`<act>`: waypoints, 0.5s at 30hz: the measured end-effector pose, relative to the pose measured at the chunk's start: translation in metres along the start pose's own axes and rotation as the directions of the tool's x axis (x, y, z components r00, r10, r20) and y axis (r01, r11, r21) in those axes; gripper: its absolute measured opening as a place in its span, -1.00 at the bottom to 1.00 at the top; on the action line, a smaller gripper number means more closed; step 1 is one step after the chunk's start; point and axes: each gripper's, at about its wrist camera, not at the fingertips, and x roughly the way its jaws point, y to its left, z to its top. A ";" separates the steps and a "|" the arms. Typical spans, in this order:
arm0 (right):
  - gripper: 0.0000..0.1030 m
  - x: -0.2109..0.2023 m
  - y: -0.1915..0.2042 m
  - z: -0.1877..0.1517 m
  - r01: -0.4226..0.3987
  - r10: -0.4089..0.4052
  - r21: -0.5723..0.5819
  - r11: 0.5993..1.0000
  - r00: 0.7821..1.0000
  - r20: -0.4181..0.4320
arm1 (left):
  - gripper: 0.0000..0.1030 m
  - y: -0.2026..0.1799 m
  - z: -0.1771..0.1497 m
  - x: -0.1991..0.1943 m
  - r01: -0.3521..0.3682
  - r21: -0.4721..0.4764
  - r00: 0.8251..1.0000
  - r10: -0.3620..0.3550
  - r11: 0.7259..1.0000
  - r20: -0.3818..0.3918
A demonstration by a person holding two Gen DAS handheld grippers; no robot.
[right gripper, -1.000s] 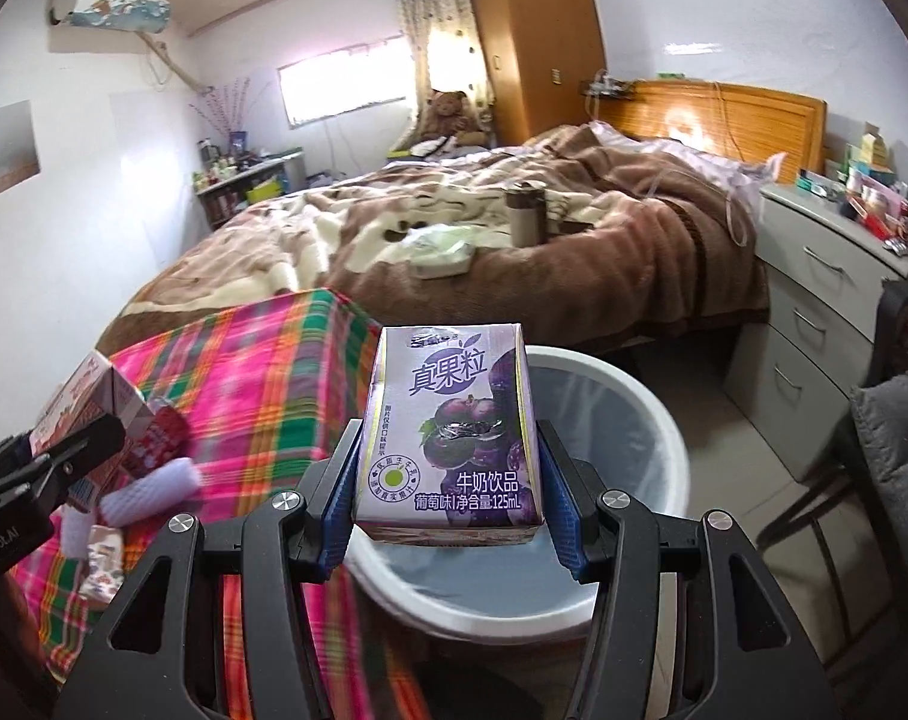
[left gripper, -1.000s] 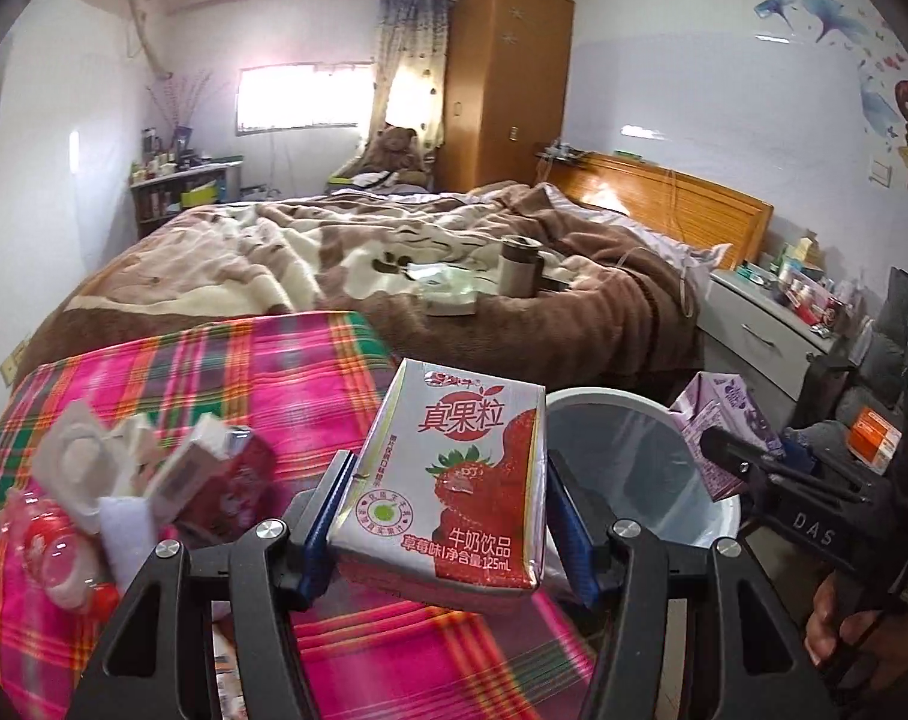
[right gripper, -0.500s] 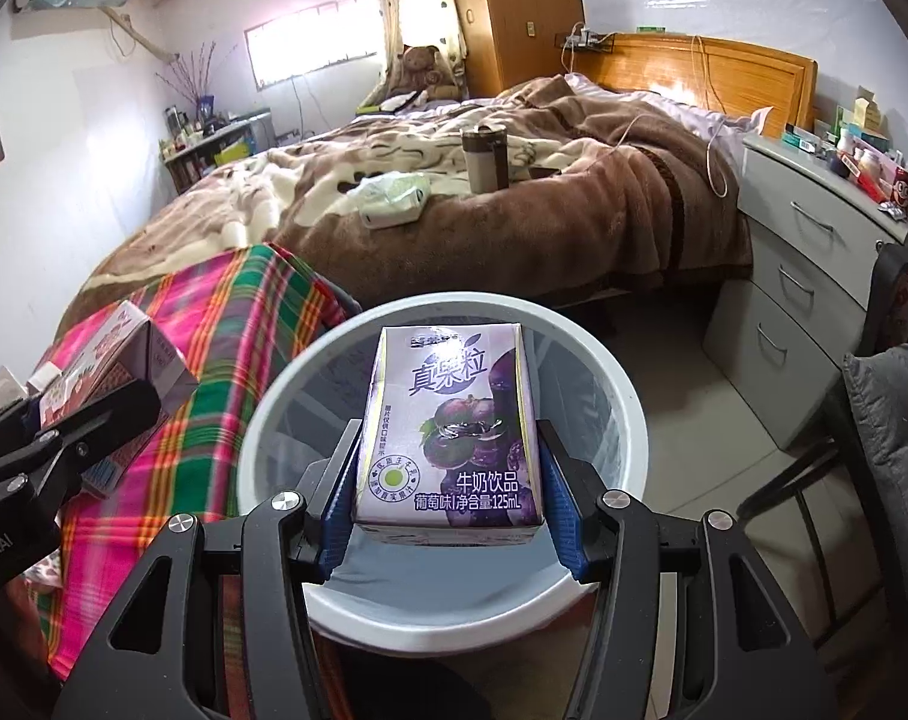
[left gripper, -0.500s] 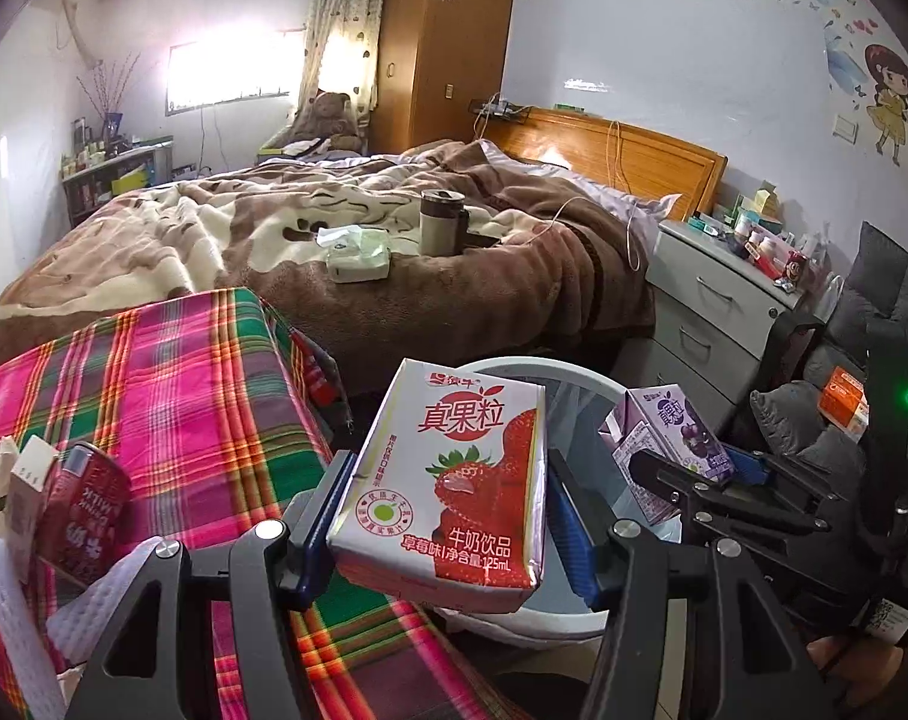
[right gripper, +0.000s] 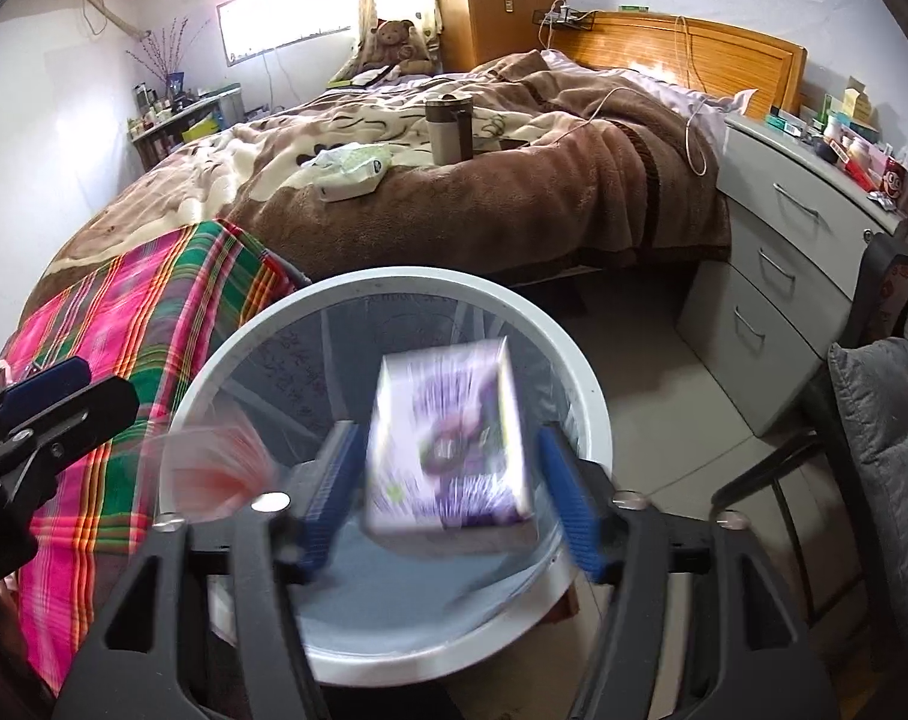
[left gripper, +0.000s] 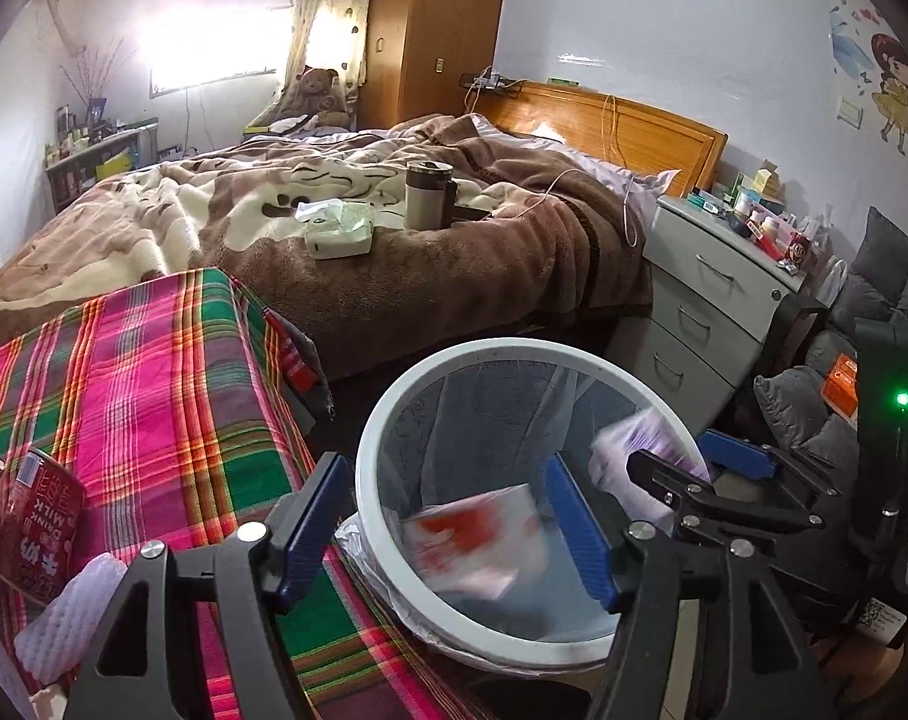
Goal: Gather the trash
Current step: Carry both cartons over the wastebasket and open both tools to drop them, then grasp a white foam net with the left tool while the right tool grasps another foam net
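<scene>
White bin, blurred purple carton and red carton inside, both claws opening, empty

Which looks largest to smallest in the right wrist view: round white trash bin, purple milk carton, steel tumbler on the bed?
1. Round white trash bin
2. Purple milk carton, blurred mid-fall and near the camera, so its size is exaggerated
3. Steel tumbler, far off on the bed; true size against the carton unsure

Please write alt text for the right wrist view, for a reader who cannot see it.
A blurred purple milk carton drops free between the opening jaws of the right gripper into a white bin lined with a clear bag. Left, a blurred red carton falls by the left gripper; a bed lies behind.
</scene>
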 end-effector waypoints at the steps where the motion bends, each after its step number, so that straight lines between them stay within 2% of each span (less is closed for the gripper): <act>1: 0.41 -0.001 0.000 0.000 0.001 -0.001 0.001 1.000 1.000 0.003 | 0.34 0.002 0.000 -0.001 -0.002 -0.009 1.000 0.002 1.000 -0.001; 5: 0.41 -0.005 0.000 -0.001 0.011 -0.011 0.011 1.000 1.000 0.013 | 0.34 0.008 -0.001 -0.009 -0.021 -0.021 1.000 0.022 1.000 0.010; 15: 0.41 -0.022 0.016 0.001 -0.025 0.024 0.009 1.000 0.997 0.067 | 0.35 0.032 -0.010 -0.050 -0.080 -0.057 0.994 0.084 0.995 0.065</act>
